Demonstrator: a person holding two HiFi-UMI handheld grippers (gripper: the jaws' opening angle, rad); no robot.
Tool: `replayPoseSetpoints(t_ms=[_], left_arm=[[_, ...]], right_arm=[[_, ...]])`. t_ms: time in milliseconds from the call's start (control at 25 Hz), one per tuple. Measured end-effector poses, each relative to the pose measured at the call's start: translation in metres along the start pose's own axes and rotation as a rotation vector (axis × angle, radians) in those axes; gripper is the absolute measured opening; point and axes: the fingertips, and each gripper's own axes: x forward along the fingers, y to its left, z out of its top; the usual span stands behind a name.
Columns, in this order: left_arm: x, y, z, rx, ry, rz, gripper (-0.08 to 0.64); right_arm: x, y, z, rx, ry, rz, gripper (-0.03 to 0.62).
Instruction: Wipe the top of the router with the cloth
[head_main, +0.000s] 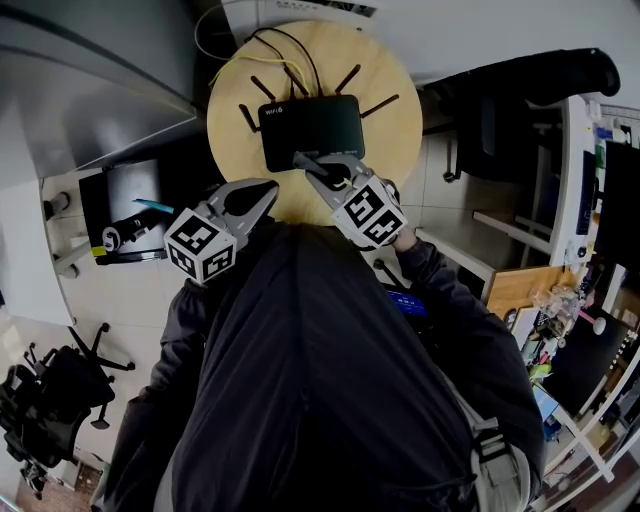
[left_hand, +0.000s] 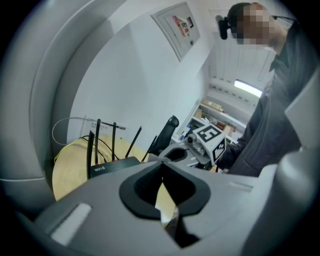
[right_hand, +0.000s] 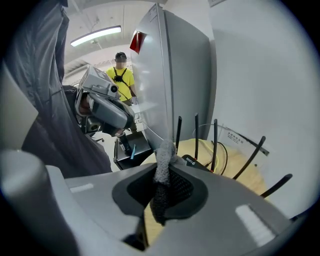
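A black router (head_main: 310, 130) with several upright antennas lies on a round wooden table (head_main: 400, 130). My right gripper (head_main: 302, 160) has its tips at the router's near edge and is shut on a grey cloth (right_hand: 162, 160); the cloth sticks up from the pinched jaws, with the router (right_hand: 197, 162) just beyond. My left gripper (head_main: 268, 190) hovers at the table's front edge, left of the right one. Its jaws (left_hand: 163, 162) are shut with nothing between them. The left gripper view shows the router (left_hand: 112, 165) ahead to the left.
Yellow and black cables (head_main: 270, 50) run behind the router. A tall grey cabinet (head_main: 90, 90) stands left of the table, a black office chair (head_main: 520, 90) to the right. A low black stand (head_main: 130, 215) sits at the left. A person in yellow (right_hand: 120, 75) stands far off.
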Motion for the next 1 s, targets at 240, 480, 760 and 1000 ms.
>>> replayPoseSetpoints(t_ms=[240, 480, 760, 1000], left_arm=[[0.0019, -0.0026, -0.0007, 0.000, 0.002, -0.001, 0.000], [0.0021, -0.0017, -0.0003, -0.007, -0.004, 0.007, 0.000], [-0.0001, 0.0015, 0.0004, -0.011, -0.011, 0.010, 0.000], [-0.0012, 0.0020, 0.0011, -0.013, -0.011, 0.006, 0.000]], right_arm=[[-0.0034, 0.0054, 0.0001, 0.002, -0.006, 0.012, 0.029], [-0.0045, 0.0051, 0.0039, -0.006, -0.015, 0.004, 0.029], [-0.0045, 0.0051, 0.0077, -0.006, -0.020, 0.002, 0.029], [-0.0058, 0.0051, 0.0092, -0.003, -0.021, -0.004, 0.029]])
